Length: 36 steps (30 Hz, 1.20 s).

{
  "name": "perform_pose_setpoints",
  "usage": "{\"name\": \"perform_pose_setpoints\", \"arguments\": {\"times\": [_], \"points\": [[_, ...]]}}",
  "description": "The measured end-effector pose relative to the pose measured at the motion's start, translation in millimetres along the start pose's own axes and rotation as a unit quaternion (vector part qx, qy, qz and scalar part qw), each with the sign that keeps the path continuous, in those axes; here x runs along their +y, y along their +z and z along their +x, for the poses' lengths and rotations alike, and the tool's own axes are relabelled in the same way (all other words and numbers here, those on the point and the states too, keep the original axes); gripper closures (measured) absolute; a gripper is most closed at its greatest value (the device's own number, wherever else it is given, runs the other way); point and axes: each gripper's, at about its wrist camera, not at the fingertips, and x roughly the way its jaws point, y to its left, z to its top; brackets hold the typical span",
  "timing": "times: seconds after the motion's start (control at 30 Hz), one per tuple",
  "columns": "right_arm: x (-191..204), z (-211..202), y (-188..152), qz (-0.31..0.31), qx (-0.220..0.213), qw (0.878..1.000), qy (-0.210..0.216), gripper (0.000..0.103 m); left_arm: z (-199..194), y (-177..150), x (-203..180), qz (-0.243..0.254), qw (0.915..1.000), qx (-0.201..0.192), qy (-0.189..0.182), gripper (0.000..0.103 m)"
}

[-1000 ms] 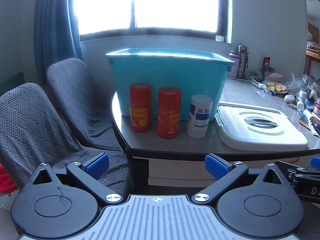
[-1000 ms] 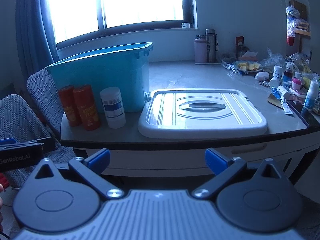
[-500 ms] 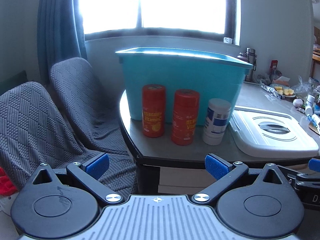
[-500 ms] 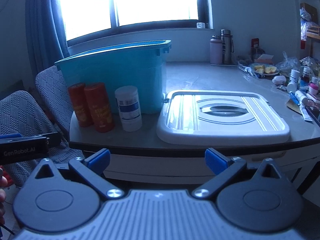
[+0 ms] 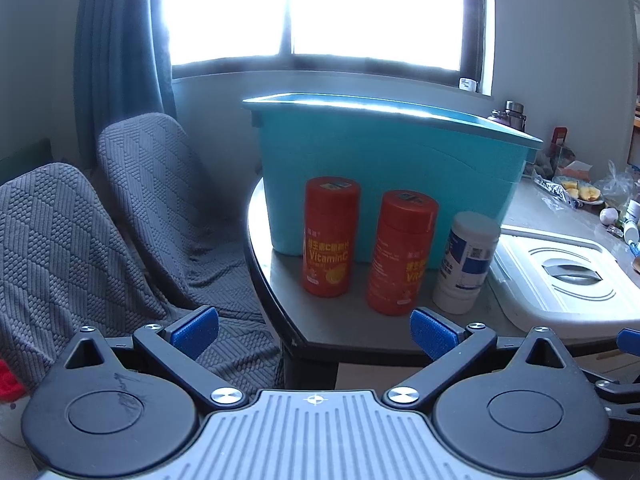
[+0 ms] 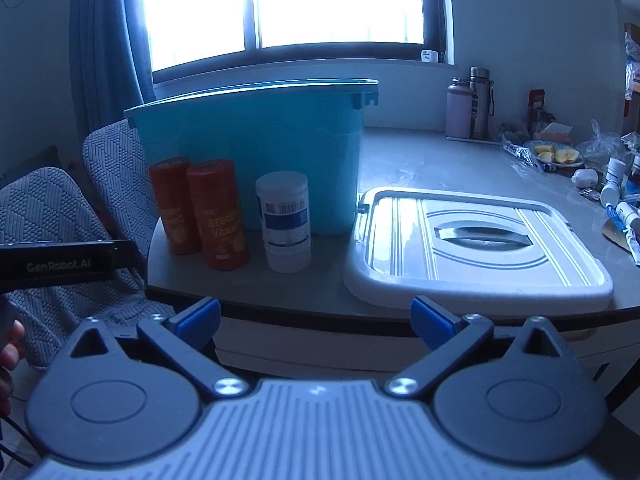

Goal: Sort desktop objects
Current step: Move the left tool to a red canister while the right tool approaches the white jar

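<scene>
Both grippers are hanging out in front of the table edge, holding nothing. The left gripper (image 5: 314,330) has its blue pads spread wide apart, and the right gripper (image 6: 316,318) is spread just the same – neither is touching anything on the table (image 6: 420,164).

The stuff to sort sits near the table's left corner: two orange Vitamin C bottles side by side, the left orange bottle (image 5: 329,237) a bit further back and the right orange bottle (image 5: 400,253) closer to the edge, with a white bottle (image 5: 466,262) with a blue label just to the right of them. All three are upright, and right behind them is the big teal bin (image 5: 384,168), open at the top. Its white lid (image 6: 476,246) lies flat on the table just beside the bin – handle side up.

Further right there's a clutter of small bottles and tubes (image 6: 618,196), a plate of fruit slices (image 6: 554,156), and two flasks (image 6: 470,106) by the wall. Two grey-covered chairs (image 5: 100,220) sit left of the table
</scene>
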Motion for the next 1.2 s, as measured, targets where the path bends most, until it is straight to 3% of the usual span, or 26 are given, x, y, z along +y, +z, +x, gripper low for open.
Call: {"name": "perform_pose_setpoints", "arguments": {"times": [1.2], "points": [[13.8, 64.8, 16.4, -0.025, 0.005, 1.000, -0.006, 0.001, 122.6, 27.1, 10.6, 0.005, 0.9999, 0.005, -0.013, 0.002]]}}
